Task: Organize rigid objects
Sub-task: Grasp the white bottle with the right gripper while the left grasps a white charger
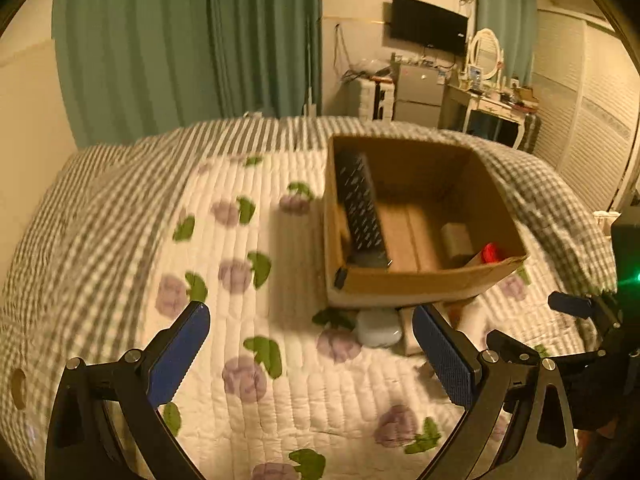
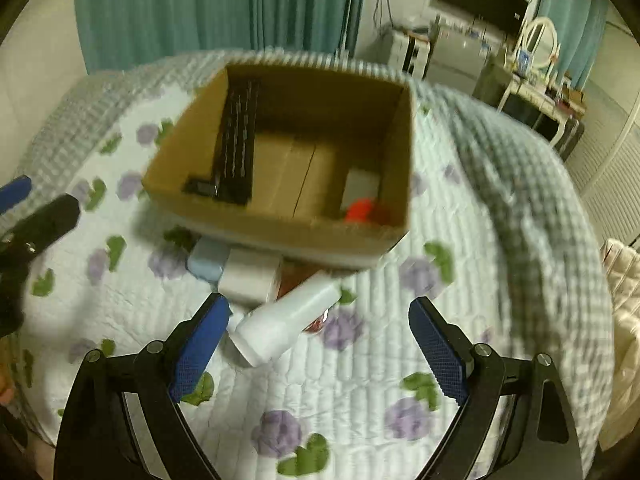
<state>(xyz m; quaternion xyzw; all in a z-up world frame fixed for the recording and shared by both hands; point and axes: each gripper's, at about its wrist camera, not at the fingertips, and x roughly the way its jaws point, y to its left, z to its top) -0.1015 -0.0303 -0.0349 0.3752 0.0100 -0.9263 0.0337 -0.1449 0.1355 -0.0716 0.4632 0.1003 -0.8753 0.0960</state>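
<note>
1. On the white quilted bedspread printed with purple flowers and green leaves (image 1: 320,392), an open brown cardboard box (image 1: 416,284) is seen, just beyond both grippers.
2. Inside the box, a long black remote control (image 1: 360,208) is propped against the left wall, tilted, with a small black block (image 2: 200,187) at its lower end.
3. At the box's near right corner, a pale rectangular item (image 1: 456,238) and a red object (image 2: 360,210) are seen; what they are cannot be told through the blur.
4. Just in front of the box, a pale blue rounded case (image 2: 206,262), a white rectangular box (image 2: 250,276) and a white plastic bottle (image 2: 288,320) lying on its side are clustered, touching or nearly so.
5. The left gripper (image 1: 312,354) is held with blue-padded fingers spread wide, nothing between them.
6. The right gripper (image 2: 318,344) is likewise spread wide, the bottle's base lying just beside its left finger (image 2: 200,344), ungrasped.
</note>
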